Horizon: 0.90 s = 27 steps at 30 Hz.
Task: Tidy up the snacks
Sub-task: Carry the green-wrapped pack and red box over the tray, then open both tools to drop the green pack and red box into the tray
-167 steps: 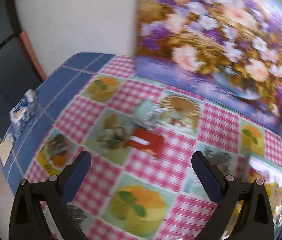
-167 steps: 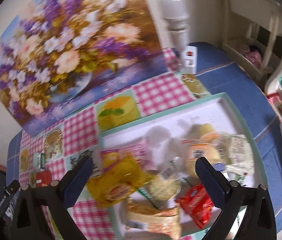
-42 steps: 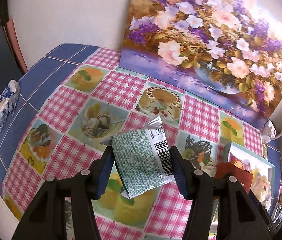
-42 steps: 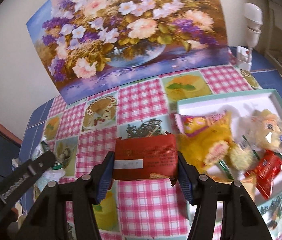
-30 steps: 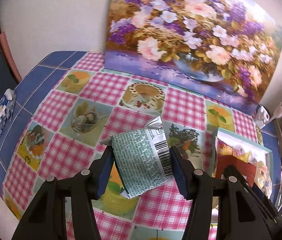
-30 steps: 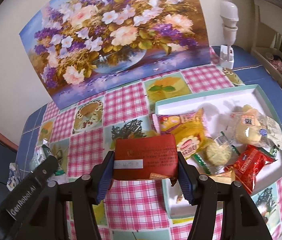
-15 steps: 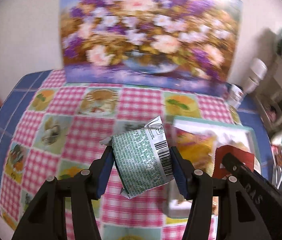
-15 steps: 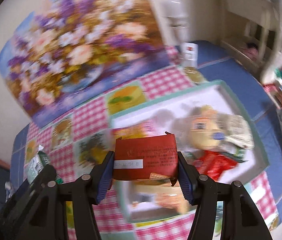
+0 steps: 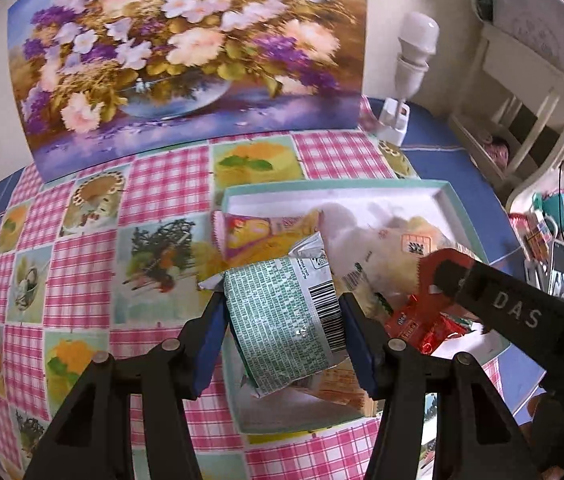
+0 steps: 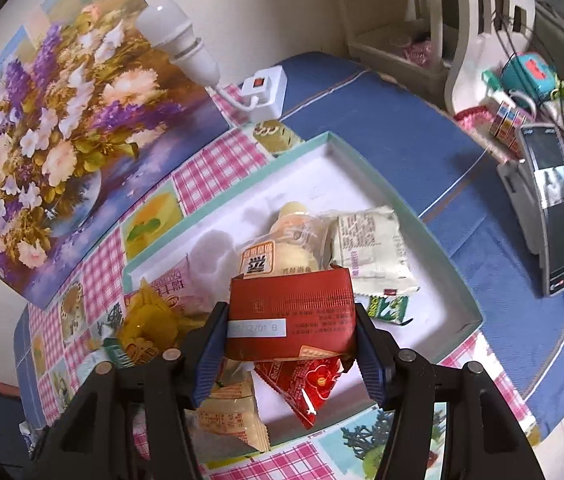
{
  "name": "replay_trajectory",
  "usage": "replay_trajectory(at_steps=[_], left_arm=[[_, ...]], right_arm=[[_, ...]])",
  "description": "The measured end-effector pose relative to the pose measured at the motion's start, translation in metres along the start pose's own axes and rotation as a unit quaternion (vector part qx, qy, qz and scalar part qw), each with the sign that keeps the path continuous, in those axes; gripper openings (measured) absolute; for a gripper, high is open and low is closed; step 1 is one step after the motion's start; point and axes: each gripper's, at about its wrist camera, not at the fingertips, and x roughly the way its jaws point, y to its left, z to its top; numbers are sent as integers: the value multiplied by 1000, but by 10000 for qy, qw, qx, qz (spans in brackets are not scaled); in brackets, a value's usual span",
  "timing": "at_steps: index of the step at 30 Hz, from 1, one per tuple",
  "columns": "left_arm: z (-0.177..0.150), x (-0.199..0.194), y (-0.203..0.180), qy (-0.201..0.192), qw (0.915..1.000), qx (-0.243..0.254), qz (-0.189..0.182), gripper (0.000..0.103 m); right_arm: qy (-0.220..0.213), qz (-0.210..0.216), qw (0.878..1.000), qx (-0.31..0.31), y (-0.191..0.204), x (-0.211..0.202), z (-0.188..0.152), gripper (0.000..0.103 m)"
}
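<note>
Checked bench [image 9: 162,184] backdrop: left gripper [image 9: 282,320] jaws pinch green packet [image 9: 282,320], right gripper [image 10: 290,320] jaws pinch red packet [image 10: 294,312], long axis spanning jaws; both hang above teal tray [image 10: 434,232] of snacks, directly beneath, right deeper over it

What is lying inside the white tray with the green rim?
The tray holds several wrapped snacks: a pale bun, a white packet, a red packet. The held packets cover others.
</note>
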Motion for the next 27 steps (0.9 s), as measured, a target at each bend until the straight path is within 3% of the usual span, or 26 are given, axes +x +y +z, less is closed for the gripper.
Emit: replay_trajectory(at_steps=[12, 18, 27], left_arm=[[-4, 19, -13, 187, 9996, 145, -173, 58], [-4, 18, -12, 195, 9996, 152, -151, 66], [-1, 11, 3, 204, 9997, -91, -94, 67]], right_arm=[[266, -3, 9996, -64, 5, 19, -5, 63], [272, -29, 9995, -132, 6, 19, -4, 64], [171, 8, 9996, -212, 8, 13, -2, 64]])
